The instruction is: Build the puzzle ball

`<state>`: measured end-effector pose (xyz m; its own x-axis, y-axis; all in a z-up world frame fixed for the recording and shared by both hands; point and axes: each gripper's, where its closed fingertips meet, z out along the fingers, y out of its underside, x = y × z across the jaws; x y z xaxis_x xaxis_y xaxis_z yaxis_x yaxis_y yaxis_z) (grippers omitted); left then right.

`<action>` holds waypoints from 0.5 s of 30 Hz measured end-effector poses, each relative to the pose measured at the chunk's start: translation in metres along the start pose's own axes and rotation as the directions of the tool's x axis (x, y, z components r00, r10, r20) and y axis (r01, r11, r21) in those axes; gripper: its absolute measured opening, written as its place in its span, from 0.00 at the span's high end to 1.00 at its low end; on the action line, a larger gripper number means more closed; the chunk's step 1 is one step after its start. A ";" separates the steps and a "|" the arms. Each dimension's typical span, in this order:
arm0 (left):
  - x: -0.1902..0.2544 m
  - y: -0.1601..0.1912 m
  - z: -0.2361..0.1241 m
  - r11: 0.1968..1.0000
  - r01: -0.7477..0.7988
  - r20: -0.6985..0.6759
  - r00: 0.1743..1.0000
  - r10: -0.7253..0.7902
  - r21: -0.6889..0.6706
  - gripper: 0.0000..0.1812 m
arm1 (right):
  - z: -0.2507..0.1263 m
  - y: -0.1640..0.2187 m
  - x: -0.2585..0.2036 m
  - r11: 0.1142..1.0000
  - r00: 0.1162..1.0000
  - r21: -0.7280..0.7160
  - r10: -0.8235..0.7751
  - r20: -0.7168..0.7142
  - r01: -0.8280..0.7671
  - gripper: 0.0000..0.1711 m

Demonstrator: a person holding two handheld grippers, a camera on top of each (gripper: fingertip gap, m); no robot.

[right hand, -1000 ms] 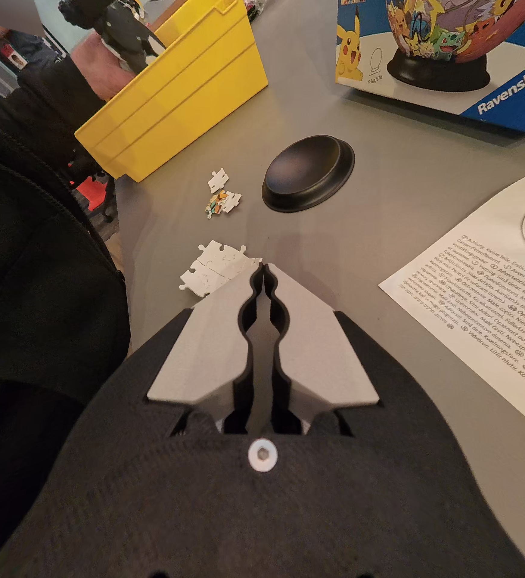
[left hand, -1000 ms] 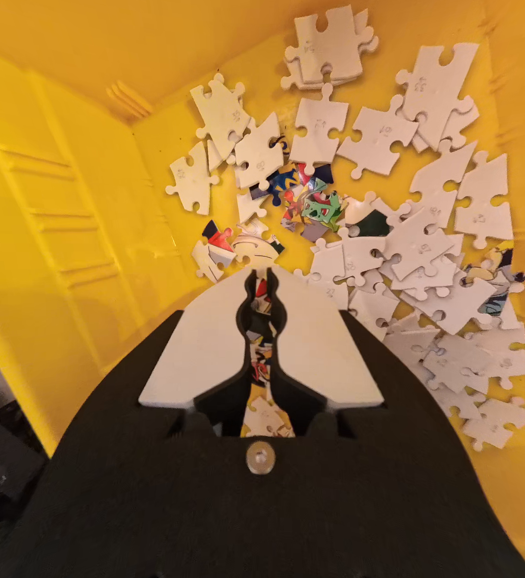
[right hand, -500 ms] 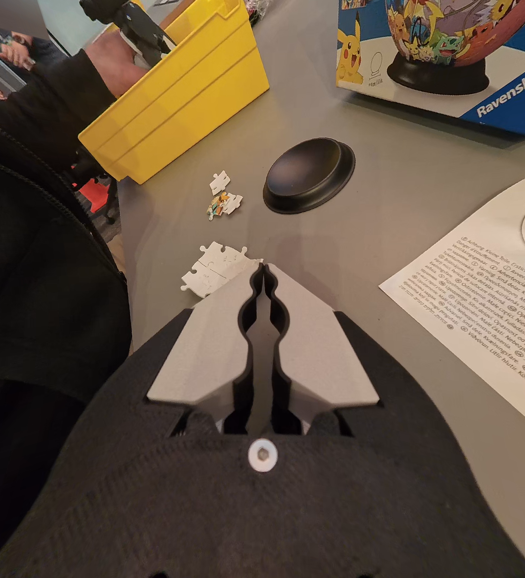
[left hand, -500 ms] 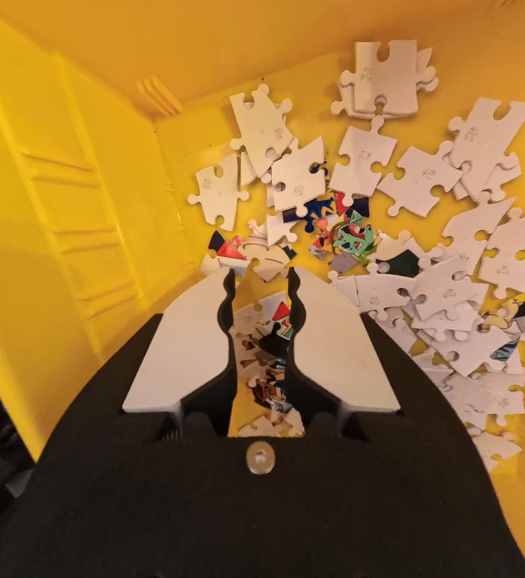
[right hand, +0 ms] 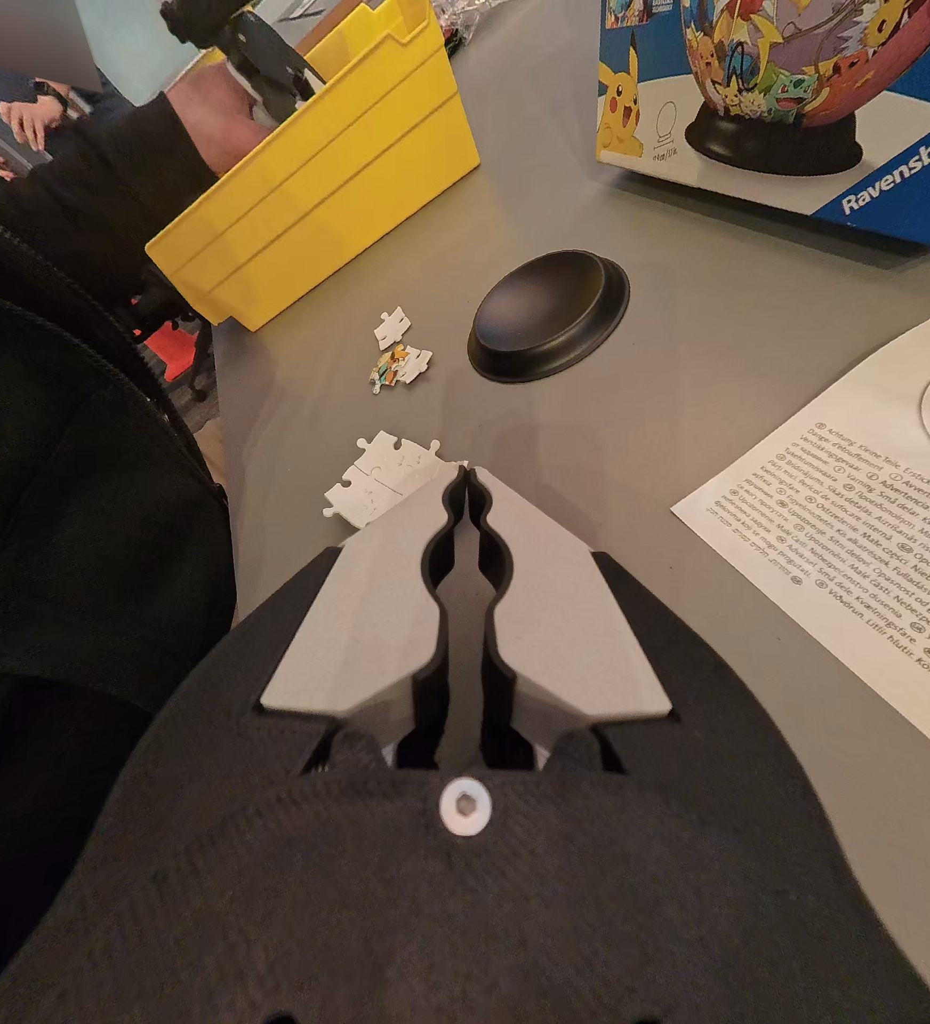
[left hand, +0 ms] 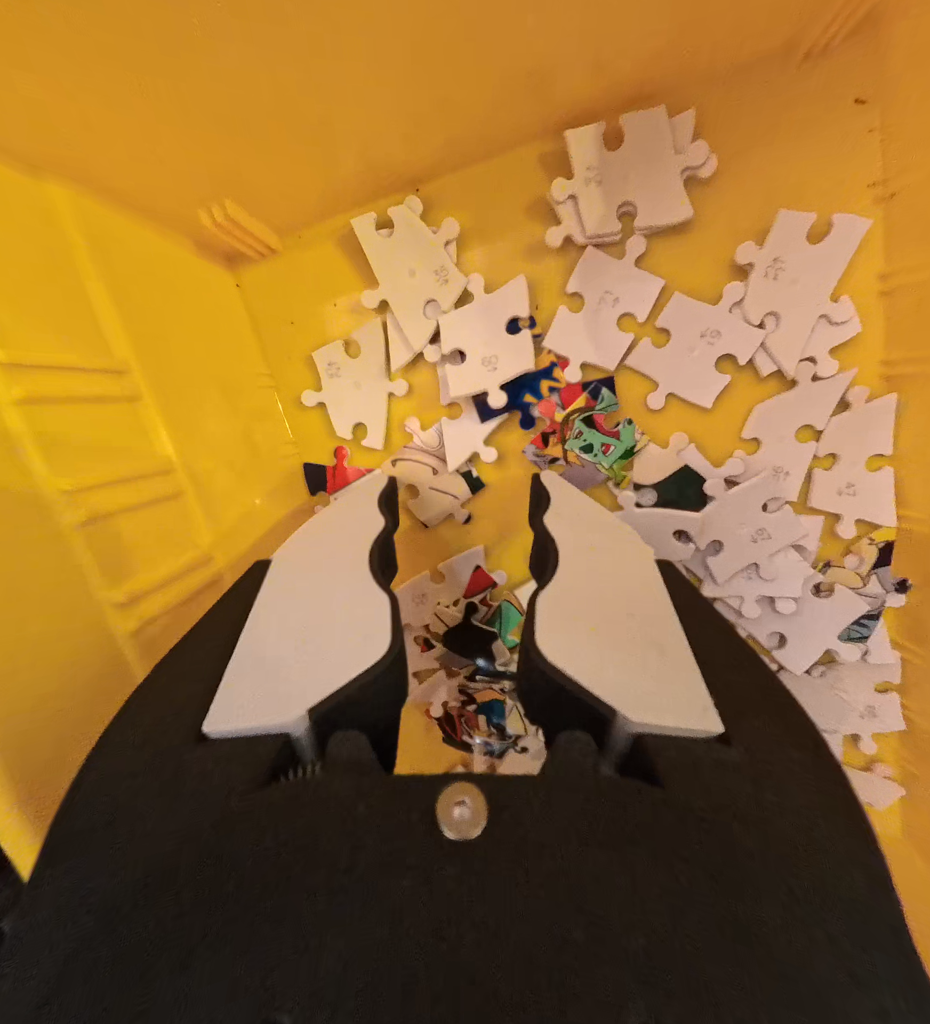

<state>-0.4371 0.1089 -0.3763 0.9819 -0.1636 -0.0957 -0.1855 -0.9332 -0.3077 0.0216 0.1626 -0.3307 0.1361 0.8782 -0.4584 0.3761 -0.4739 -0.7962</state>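
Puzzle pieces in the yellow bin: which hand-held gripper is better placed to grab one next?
Left. The left hand-held gripper is open inside the yellow bin, over the puzzle pieces; the right hand-held gripper is shut above the table.

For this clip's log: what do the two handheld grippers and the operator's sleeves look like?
Both match. The left gripper and right gripper each have a broad matte black body with a round pale fastener at its centre, and two pale grey wedge-shaped fingers lined inside with wavy black pads. No cables show. The person wears a black sleeve and a dark zipped jacket.
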 end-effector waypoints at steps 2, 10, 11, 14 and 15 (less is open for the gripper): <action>0.000 0.000 0.001 1.000 0.027 -0.027 0.999 -0.026 0.003 0.76 | 0.000 0.000 0.000 1.000 1.000 0.000 0.002 0.001 -0.002 1.00; -0.003 0.001 0.000 1.000 0.031 0.025 0.999 -0.031 -0.004 0.87 | -0.001 -0.001 0.000 1.000 1.000 0.008 0.002 0.004 -0.002 1.00; -0.003 0.001 -0.001 0.999 0.044 0.024 0.999 -0.044 -0.001 0.88 | -0.001 -0.001 0.000 1.000 1.000 0.009 0.002 0.005 -0.003 1.00; -0.002 0.001 -0.003 0.998 0.064 0.005 0.998 -0.064 0.020 0.89 | -0.001 -0.001 -0.001 1.000 1.000 0.011 0.004 0.008 -0.004 1.00; -0.002 -0.002 -0.006 0.996 0.084 -0.009 0.996 -0.084 0.041 0.92 | -0.001 -0.001 -0.001 1.000 1.000 0.011 0.004 0.008 -0.004 1.00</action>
<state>-0.4381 0.1090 -0.3703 0.9943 -0.0878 -0.0607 -0.1036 -0.9297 -0.3533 0.0222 0.1627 -0.3288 0.1297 0.8760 -0.4646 0.3652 -0.4778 -0.7989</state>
